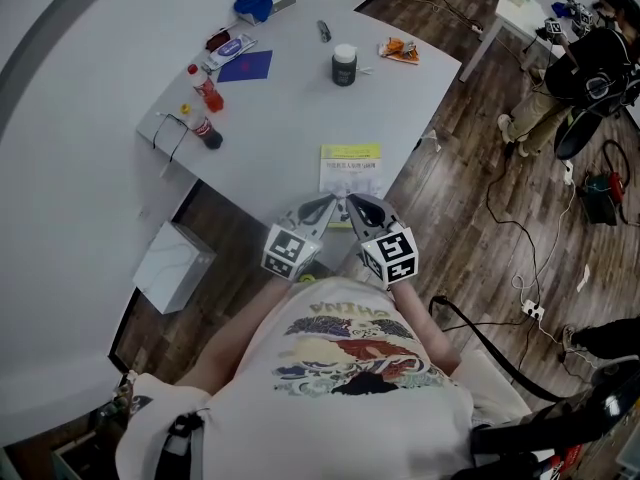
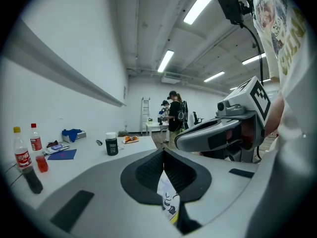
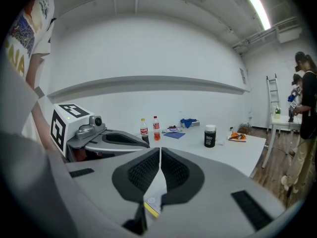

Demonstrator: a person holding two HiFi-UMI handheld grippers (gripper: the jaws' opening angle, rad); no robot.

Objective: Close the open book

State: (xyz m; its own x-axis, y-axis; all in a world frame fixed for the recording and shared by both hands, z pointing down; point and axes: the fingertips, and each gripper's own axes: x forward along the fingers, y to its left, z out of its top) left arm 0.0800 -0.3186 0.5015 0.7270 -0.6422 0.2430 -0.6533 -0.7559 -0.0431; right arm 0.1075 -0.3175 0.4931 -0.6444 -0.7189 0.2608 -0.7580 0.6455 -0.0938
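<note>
While both pairs of jaws are pressed together with nothing between them, the left gripper [image 1: 333,201] and the right gripper [image 1: 350,201] hover side by side, tips almost meeting, at the near edge of the book [image 1: 350,170]. The book lies flat, a yellow-banded face up, near the front edge of the white table [image 1: 300,108]. Farther back are a dark jar [image 1: 344,66] and a blue sheet [image 1: 246,66].

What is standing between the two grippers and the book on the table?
Nothing visible. The left gripper and the right gripper, both shut, hang right at the near edge of the book. The jar and the bottles stand farther off on the table.
</note>
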